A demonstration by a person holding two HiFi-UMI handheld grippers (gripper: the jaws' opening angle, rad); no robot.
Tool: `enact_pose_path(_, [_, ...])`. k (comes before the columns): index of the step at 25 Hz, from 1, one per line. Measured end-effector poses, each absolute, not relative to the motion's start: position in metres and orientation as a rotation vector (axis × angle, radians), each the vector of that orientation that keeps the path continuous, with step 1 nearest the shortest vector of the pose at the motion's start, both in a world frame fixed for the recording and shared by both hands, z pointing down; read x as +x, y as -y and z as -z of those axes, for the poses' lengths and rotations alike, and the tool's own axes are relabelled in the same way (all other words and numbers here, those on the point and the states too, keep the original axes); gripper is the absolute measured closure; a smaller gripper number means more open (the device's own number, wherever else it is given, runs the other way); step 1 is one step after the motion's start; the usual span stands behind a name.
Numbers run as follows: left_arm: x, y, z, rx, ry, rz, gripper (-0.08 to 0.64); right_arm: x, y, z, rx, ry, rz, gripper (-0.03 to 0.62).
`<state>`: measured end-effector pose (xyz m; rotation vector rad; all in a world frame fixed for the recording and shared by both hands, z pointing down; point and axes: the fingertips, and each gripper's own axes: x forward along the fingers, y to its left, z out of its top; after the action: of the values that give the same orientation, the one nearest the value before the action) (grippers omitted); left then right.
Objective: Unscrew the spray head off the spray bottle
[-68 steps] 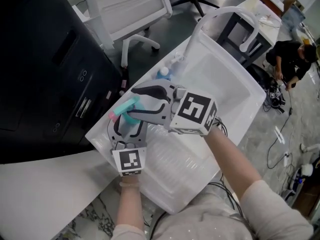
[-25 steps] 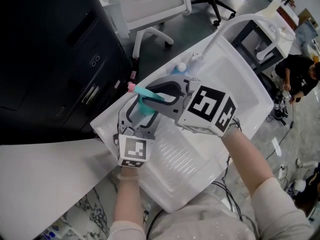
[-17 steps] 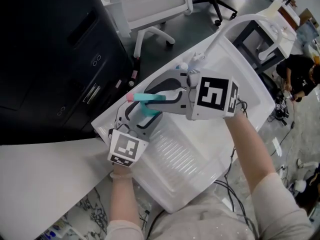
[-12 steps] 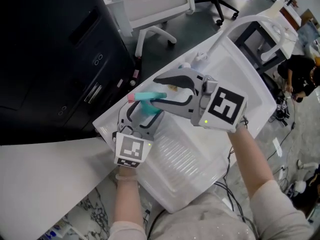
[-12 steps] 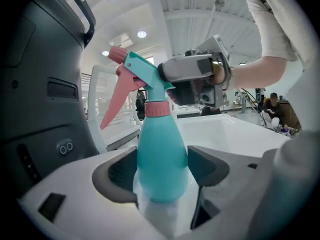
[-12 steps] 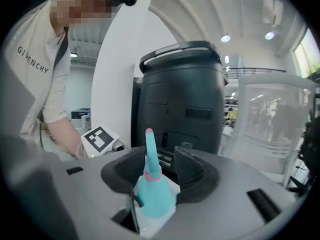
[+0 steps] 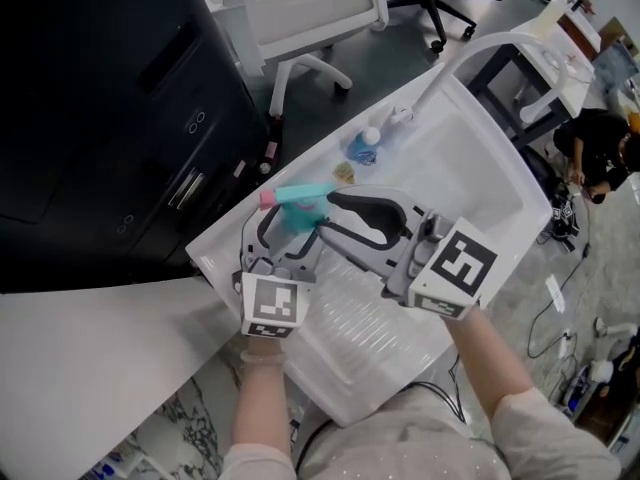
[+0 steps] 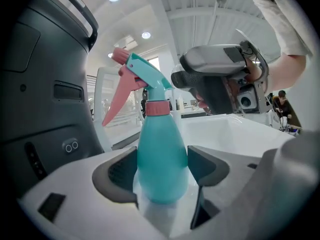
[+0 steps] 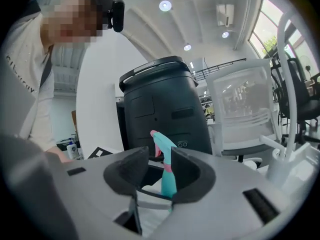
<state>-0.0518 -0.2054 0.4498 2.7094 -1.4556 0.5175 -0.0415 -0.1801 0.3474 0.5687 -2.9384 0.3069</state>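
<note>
Left gripper [image 8: 162,169] clamps the body of the teal spray bottle [image 8: 162,149], pads pressed on both sides, bottle upright. In the head view it sits over the left edge of the white basin [image 7: 470,158], beside the black cabinet [image 7: 110,118].

Spray head [image 8: 145,76] is still on. The pink collar [image 8: 157,107] sits on the neck with no gap showing, pink trigger pointing left. Can't tell how loose the thread is.

Right gripper [image 9: 159,171] is just beside the head and not on it. Its jaws stand at a narrow gap and have just been closing. Nothing is pinched, and the bottle shows only beyond the gap.

Looks like a pause between turns. Left to do, likely: grip the head or collar again, twist more, lift the head off.
</note>
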Motion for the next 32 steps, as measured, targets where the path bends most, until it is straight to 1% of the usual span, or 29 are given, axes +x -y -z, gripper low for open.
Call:
enact_pose_path(2, [-0.052,0.205,-0.45,2.704,1.462,-0.514,0.241,-0.044,0.182,-0.348,0.576,2.938,-0.327,0.432])
enact_pose_path(5, [-0.052,0.205,-0.45,2.693,1.473,-0.515,0.241,-0.045,0.182,-0.348,0.593,2.939,-0.365,0.429])
enact_pose_path(11, [-0.053,0.205,-0.45,2.693,1.476,-0.504,0.242,-0.05,0.19,-0.347,0.572,2.982,-0.385,0.375])
enact_pose_path(15, [-0.055,0.205,-0.45,2.672,1.485,-0.481,0.242,-0.059,0.19,-0.343,0.432,3.045,-0.39,0.338])
enact_pose_path(16, [-0.056,0.206,-0.449,2.664,1.49,-0.475,0.242,-0.061,0.187,-0.341,0.373,3.064,-0.391,0.317])
enact_pose_path(17, [-0.056,0.206,-0.449,2.658,1.494,-0.475,0.242,-0.063,0.183,-0.34,0.322,3.079,-0.391,0.274])
enact_pose_path(19, [-0.056,0.207,-0.449,2.653,1.499,-0.485,0.242,-0.063,0.177,-0.34,0.289,3.08,-0.371,0.228])
enact_pose_path(21, [-0.054,0.208,-0.449,2.654,1.505,-0.494,0.242,-0.065,0.174,-0.345,0.353,3.047,-0.315,0.218])
enact_pose_path(25, [-0.055,0.208,-0.453,2.638,1.511,-0.496,0.242,-0.07,0.178,-0.354,0.516,3.008,-0.303,0.218])
enact_pose_path(27, [-0.056,0.208,-0.455,2.627,1.517,-0.483,0.242,-0.071,0.185,-0.353,0.587,3.009,-0.296,0.253])
enact_pose_path(28, [-0.056,0.209,-0.452,2.63,1.523,-0.477,0.242,-0.071,0.187,-0.353,0.617,3.003,-0.264,0.263])
enact_pose_path(31, [-0.056,0.21,-0.451,2.634,1.531,-0.478,0.242,-0.07,0.189,-0.358,0.685,2.945,-0.125,0.321])
enact_pose_path(32, [-0.056,0.21,-0.451,2.634,1.534,-0.479,0.242,-0.07,0.189,-0.357,0.695,2.939,-0.1,0.325])
